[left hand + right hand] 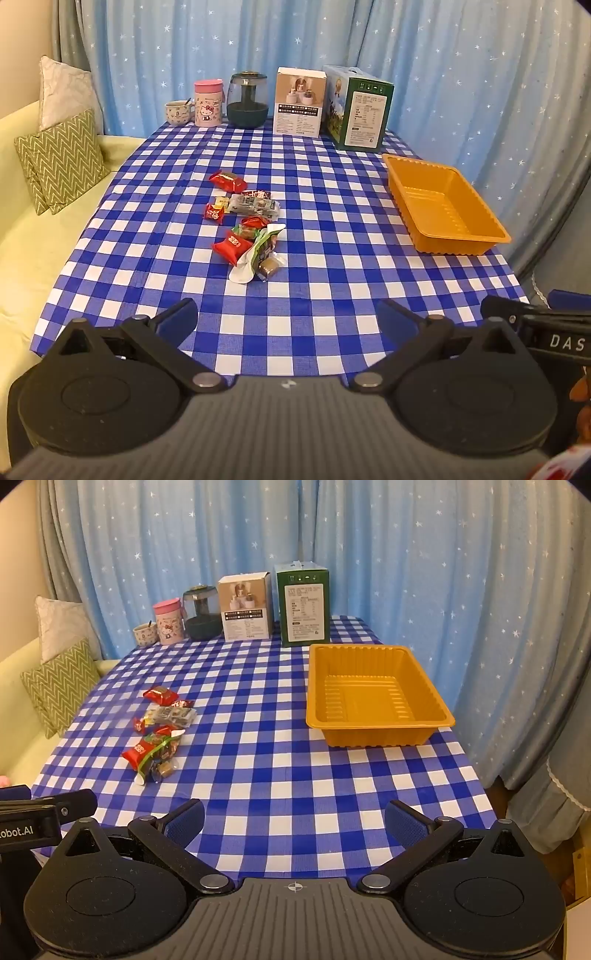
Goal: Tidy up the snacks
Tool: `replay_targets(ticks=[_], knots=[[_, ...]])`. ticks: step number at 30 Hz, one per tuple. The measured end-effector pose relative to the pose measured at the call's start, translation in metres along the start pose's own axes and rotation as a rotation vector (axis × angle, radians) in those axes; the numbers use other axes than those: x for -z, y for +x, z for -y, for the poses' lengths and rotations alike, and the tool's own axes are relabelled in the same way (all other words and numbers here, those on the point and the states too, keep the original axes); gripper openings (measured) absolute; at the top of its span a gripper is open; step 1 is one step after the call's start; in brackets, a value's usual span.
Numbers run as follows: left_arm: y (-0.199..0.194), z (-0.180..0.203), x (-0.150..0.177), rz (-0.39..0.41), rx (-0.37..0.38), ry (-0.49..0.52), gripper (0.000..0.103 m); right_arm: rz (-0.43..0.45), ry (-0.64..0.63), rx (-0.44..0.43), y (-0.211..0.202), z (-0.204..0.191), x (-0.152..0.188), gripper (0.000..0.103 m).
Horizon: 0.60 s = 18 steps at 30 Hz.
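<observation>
I'm looking at a loose pile of wrapped snacks (245,225), mostly red packets plus a grey and a green-white one, sitting mid-table on the blue checked cloth (332,258), well left of the orange tray (373,698). Left gripper (287,319) and right gripper (294,821) are both hanging wide open, touching nothing.

Tablecloth (332,206) blue-white checked; tray (443,199) orange; curtain (461,74) light blue, white stars.

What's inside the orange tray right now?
Nothing: the orange tray shows only its bare ribbed floor. The snacks all lie on the tablecloth to its left. No part of the inside is covered.
</observation>
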<state>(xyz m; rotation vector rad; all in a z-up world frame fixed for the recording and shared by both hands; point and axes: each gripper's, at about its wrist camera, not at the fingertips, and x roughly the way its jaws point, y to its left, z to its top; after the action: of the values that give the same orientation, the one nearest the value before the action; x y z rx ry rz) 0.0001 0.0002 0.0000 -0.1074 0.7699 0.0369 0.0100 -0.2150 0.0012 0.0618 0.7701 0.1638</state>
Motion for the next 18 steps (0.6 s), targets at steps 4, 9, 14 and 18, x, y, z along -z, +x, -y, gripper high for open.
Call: replay_targets(ticks=[4, 9, 14, 18], knots=[[0.0013, -0.0003, -0.0009, 0.009, 0.024, -0.007, 0.103, -0.002, -0.001, -0.006, -0.0001, 0.0006, 0.0000, 0.103], [-0.0042, 0.0012, 0.0019, 0.017, 0.031, -0.008, 0.103, -0.002, -0.010, 0.001, -0.0005, 0.0003, 0.0000, 0.103], [-0.0020, 0.0013, 0.0011, 0.013, 0.033, -0.003, 0.103, -0.003, -0.010, 0.002, 0.0003, 0.0021, 0.0005, 0.103], [-0.0024, 0.0026, 0.0010, 0.013, 0.032, -0.002, 0.103, -0.003, -0.008, 0.001, -0.0001, 0.0016, 0.0005, 0.103]])
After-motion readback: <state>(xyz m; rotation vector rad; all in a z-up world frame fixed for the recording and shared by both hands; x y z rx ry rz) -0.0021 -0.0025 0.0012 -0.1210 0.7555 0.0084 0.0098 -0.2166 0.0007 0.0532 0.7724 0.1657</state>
